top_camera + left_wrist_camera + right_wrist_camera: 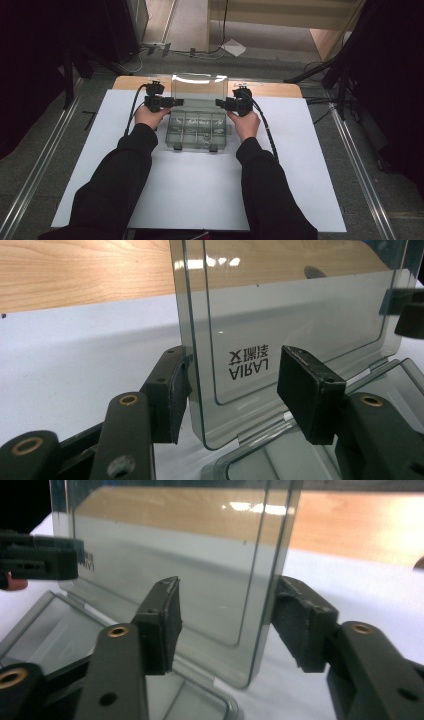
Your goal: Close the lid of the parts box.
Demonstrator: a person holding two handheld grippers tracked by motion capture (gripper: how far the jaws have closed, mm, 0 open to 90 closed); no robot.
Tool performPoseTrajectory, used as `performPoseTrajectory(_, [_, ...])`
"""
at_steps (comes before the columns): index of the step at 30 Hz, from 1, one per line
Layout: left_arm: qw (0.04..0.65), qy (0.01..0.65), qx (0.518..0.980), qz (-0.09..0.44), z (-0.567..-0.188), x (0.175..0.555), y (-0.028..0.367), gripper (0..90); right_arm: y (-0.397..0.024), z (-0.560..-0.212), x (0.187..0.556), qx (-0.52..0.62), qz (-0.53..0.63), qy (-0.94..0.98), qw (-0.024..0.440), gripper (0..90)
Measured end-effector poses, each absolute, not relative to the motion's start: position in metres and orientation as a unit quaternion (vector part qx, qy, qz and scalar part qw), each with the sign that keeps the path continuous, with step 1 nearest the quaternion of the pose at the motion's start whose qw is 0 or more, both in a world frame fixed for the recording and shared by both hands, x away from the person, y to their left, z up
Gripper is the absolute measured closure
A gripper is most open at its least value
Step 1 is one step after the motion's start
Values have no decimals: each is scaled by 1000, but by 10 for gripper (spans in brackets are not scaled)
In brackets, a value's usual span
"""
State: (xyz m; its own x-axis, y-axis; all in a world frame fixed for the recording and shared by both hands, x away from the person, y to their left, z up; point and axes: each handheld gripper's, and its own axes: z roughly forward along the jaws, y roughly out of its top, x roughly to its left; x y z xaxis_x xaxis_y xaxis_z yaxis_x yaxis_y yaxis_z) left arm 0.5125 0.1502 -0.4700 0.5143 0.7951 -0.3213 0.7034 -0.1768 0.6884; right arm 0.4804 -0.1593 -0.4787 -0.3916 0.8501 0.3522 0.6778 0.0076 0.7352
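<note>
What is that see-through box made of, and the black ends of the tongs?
The box lid looks like smoky clear plastic: the table shows through it and lights glint on it. The left tongs' pads look like matte black rubber or foam, scuffed at the edges. The tabletop strip looks like pale wood, with grain.

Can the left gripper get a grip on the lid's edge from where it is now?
Probably yes: the left gripper is open with the upright lid edge already between its jaws, nothing in the way.

clear smoky compartment box (196,131) – lid (199,85) upright, open – on white sheet
</note>
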Motion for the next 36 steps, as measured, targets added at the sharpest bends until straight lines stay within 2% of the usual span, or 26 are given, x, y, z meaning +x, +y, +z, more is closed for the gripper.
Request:
performPoseTrajectory(6, [416,485,767,54,-469,512,153,457,-156,-470,485,534,433,718,107,463])
performPoseTrajectory(12, [425,480,765,63,-463,513,158,454,-157,-470,487,537,446,710,94,474])
performPoseTrajectory(23, [419,463,779,64,-447,516,157,452,-158,-465,485,523,450,717,100,477])
performPoseTrajectory(31, [423,453,782,63,-440,515,160,452,-157,-451,486,508,448,727,111,445])
performPoseTrajectory(36, [423,443,788,63,-434,513,161,452,-160,-447,484,504,447,731,108,493])
